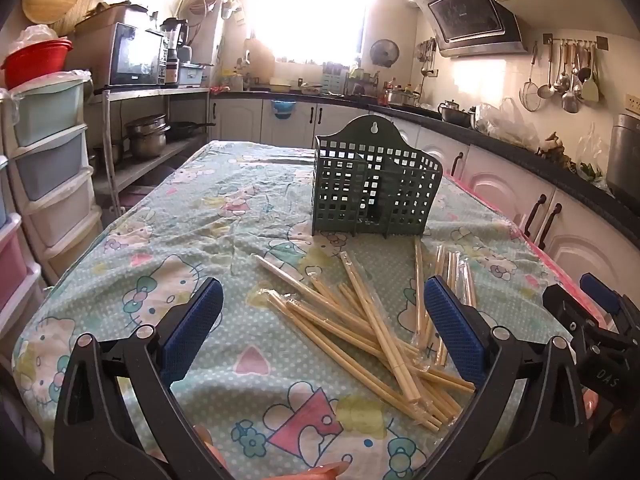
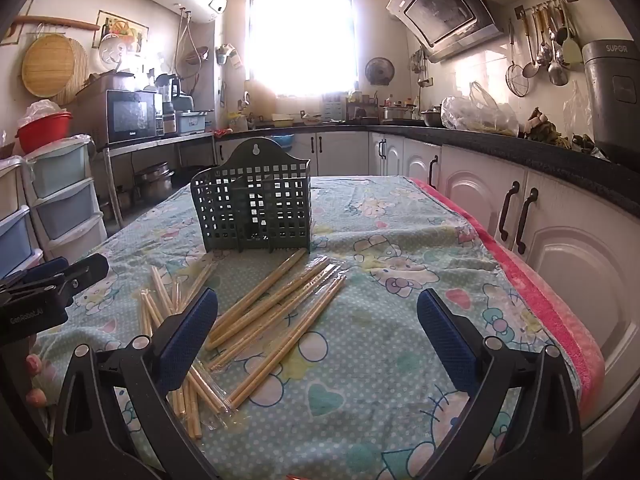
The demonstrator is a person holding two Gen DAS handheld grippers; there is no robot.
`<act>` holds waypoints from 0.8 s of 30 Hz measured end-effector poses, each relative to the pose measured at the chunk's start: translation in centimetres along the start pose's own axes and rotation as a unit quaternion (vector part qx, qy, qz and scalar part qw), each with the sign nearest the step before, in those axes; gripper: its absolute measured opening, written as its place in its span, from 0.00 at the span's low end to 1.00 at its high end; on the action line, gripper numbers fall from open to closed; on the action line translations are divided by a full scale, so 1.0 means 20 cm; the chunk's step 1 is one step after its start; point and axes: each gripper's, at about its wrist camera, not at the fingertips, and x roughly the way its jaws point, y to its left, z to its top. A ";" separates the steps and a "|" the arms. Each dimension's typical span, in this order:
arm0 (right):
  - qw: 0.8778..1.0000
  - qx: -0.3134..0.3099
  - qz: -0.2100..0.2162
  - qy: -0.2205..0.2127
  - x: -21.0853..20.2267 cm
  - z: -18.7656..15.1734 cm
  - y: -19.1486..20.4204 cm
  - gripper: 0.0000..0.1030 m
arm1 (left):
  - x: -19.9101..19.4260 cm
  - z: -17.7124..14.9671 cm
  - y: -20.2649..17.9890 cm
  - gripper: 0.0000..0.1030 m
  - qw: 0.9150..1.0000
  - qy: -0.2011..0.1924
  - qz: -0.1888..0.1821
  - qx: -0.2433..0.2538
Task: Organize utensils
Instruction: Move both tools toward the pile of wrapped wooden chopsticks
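Observation:
Several pairs of wooden chopsticks (image 1: 368, 320) in clear plastic sleeves lie scattered on the patterned tablecloth (image 1: 168, 240), the same chopsticks (image 2: 272, 312) showing in the right wrist view. Behind them stands an upright dark green perforated utensil holder (image 1: 376, 184), also the holder (image 2: 256, 204) from the right. My left gripper (image 1: 324, 320) is open above the near end of the pile with nothing between its blue pads. My right gripper (image 2: 318, 324) is open too, its left finger (image 2: 188, 336) over some chopsticks. Each gripper sees the other at its frame edge.
The table sits in a narrow kitchen. White cabinets (image 2: 520, 216) under a dark counter run along the right, past a pink table edge (image 2: 532, 292). Plastic drawer units (image 1: 52, 168) stand on the left, a shelf with a microwave (image 1: 132, 56) behind them. A person's fingertips (image 1: 320, 470) show below.

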 end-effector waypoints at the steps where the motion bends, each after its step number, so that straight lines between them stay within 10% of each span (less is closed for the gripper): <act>1: 1.000 0.000 0.000 0.001 0.00 0.00 0.00 0.94 | 0.00 0.00 0.00 0.90 1.000 0.004 0.001 0.000; 24: 0.996 -0.037 0.064 0.049 0.18 0.15 0.07 0.94 | 0.11 0.05 0.22 0.90 0.998 0.035 0.033 -0.051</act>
